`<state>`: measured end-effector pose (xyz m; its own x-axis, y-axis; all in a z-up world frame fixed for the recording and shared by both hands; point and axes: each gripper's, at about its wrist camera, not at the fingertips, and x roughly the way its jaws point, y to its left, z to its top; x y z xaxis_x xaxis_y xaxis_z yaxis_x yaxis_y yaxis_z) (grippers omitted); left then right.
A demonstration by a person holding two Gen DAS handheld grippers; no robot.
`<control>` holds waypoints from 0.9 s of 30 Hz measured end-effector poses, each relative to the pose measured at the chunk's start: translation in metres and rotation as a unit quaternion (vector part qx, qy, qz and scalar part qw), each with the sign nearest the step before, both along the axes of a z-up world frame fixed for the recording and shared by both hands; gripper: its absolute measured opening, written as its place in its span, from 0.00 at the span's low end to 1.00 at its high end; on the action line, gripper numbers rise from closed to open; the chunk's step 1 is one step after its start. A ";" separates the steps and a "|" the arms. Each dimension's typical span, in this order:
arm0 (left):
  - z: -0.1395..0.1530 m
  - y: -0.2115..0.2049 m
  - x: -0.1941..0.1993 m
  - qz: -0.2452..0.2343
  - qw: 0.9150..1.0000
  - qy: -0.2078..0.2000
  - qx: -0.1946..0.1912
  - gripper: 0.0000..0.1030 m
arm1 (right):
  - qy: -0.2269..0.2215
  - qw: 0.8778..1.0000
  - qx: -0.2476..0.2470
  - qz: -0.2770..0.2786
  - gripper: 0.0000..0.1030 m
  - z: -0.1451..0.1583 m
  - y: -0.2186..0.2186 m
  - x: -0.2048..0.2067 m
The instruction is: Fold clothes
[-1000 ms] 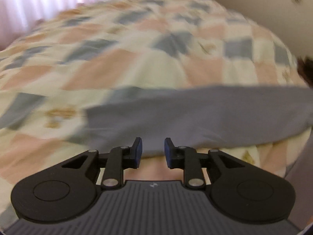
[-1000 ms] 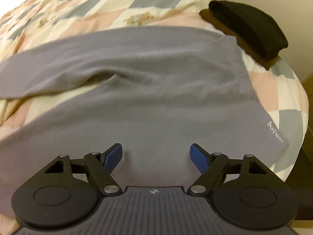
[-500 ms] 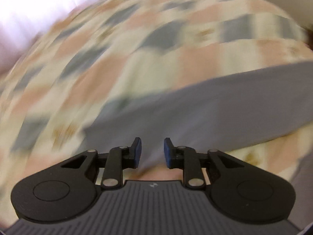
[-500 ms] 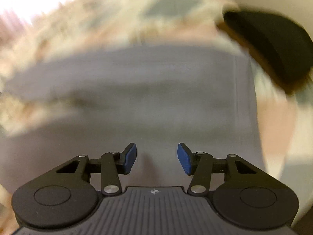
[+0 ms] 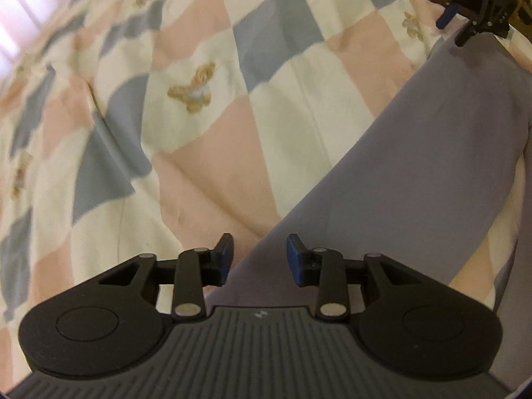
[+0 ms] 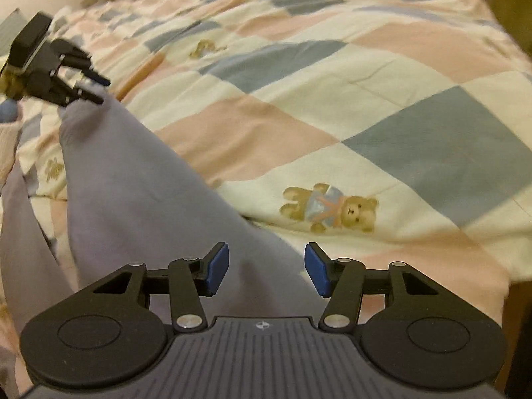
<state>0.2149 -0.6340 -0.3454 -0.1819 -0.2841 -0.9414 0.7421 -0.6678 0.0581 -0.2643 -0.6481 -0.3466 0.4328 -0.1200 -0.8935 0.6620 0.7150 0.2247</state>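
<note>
Down at the near end of the grey garment (image 5: 415,173), the left gripper (image 5: 259,259) points steeply at the bed with its jaws opening; its blue pads (image 5: 294,261) stand apart with a gap between them, and the cloth's corner lies below that gap without being pressed. From there the garment runs as a long grey band up and to the right across the patchwork quilt (image 5: 206,153), ending under the right gripper (image 5: 465,23), which shows small in the top right corner.

Seen from its own camera, the right gripper (image 6: 266,266) also has its jaws spread, blue pads (image 6: 317,271) clear of each other, and the cloth lies beneath them rather than pinched. The same band (image 6: 133,193) stretches away up and to the left over the quilt (image 6: 332,106), reaching the left gripper (image 6: 89,89), whose fingers sit right at the garment's far tip. A second grey fold lies along the left edge of this view. A printed teddy bear (image 6: 332,207) sits on the quilt just beside the garment's right edge.
</note>
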 end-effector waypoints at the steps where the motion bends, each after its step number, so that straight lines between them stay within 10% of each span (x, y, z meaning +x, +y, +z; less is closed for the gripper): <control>1: -0.005 -0.003 0.002 -0.003 1.000 -0.001 0.011 0.31 | -0.001 1.000 0.006 0.008 0.53 -0.004 -0.005 0.000; 5: -0.026 -0.010 0.004 -0.007 0.999 -0.002 0.045 0.31 | -0.010 0.999 0.029 0.021 0.53 -0.019 -0.014 -0.002; 12: -0.043 0.010 -0.020 -0.072 0.996 -0.044 0.016 0.02 | -0.010 0.998 0.052 0.027 0.51 -0.039 -0.017 -0.002; 15: -0.040 0.024 -0.026 -0.085 0.994 -0.068 -0.015 0.01 | 0.001 0.998 0.045 0.046 0.25 -0.037 -0.009 0.003; 18: -0.035 0.040 -0.032 -0.083 0.990 -0.098 -0.053 0.01 | 0.022 0.999 0.005 0.049 0.03 -0.027 0.004 0.009; 27: 0.061 0.165 -0.025 0.041 0.977 -0.091 -0.186 0.01 | 0.059 0.970 -0.234 0.032 0.00 0.061 0.157 0.021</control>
